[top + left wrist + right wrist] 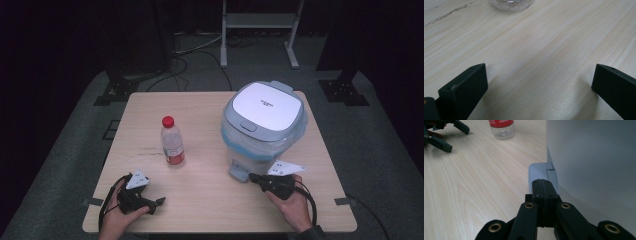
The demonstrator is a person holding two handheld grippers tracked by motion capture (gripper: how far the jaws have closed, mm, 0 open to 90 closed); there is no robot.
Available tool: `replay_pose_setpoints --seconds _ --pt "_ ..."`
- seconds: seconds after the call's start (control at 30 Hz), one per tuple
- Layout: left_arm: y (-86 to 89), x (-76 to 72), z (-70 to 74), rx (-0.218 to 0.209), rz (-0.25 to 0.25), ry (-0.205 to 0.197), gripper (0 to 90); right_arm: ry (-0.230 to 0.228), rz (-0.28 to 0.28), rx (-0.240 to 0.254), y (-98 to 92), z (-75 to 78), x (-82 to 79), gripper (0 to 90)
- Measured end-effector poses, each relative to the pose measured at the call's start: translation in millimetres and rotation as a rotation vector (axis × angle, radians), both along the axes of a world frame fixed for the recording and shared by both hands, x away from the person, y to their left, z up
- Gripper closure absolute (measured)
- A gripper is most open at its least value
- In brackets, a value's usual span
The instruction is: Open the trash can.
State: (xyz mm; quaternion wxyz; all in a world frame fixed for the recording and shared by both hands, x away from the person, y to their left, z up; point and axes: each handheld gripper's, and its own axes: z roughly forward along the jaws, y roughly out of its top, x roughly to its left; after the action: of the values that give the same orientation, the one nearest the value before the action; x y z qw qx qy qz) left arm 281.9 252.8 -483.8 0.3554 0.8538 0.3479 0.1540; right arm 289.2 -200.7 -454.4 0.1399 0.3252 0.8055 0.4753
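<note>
The grey pedal bin (263,120) stands at the table's (200,200) far right, its foot pedal (541,171) just ahead of the right claw (541,182), jaws pressed together, while the left claw (150,202) rests wide open near the red-capped bottle (172,141) at mid-table.

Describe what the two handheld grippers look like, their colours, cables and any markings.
Both are black. The left gripper and right gripper each carry a pale grey three-cornered plate with small dark dots, and each trails a black cable. In the right gripper view, brass-coloured rivets dot the linkage. A dark cuff shows at the right wrist.
</note>
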Motion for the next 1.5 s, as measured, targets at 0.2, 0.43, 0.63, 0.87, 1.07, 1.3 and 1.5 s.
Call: replay_pose_setpoints --seconds 0.2,0.43,0.63,0.87,1.07,1.3,1.5 --pt "0.0 0.0 0.0 0.0 0.0 0.0 0.0 -0.013 0.004 0.0 8.2 -0.2 2.3 89.5" --pt "0.0 0.0 0.0 0.0 0.0 0.0 0.0 -0.024 0.004 0.0 15.6 -1.6 3.7 89.5" --pt "0.0 0.0 0.0 0.0 0.0 0.0 0.0 -0.031 0.008 -0.013 21.5 -4.3 5.2 89.5" --pt "0.0 0.0 0.0 0.0 0.0 0.0 0.0 -0.041 0.004 -0.037 28.3 -9.5 6.7 89.5" --pt "0.0 0.0 0.0 0.0 0.0 0.0 0.0 -0.051 -0.01 -0.044 31.7 -12.1 8.7 89.5" --pt "0.0 0.0 0.0 0.0 0.0 0.0 0.0 -0.057 -0.025 -0.054 34.3 -15.1 11.3 89.6" --pt "0.0 0.0 0.0 0.0 0.0 0.0 0.0 -0.055 -0.027 -0.051 34.1 -17.1 11.1 89.7"
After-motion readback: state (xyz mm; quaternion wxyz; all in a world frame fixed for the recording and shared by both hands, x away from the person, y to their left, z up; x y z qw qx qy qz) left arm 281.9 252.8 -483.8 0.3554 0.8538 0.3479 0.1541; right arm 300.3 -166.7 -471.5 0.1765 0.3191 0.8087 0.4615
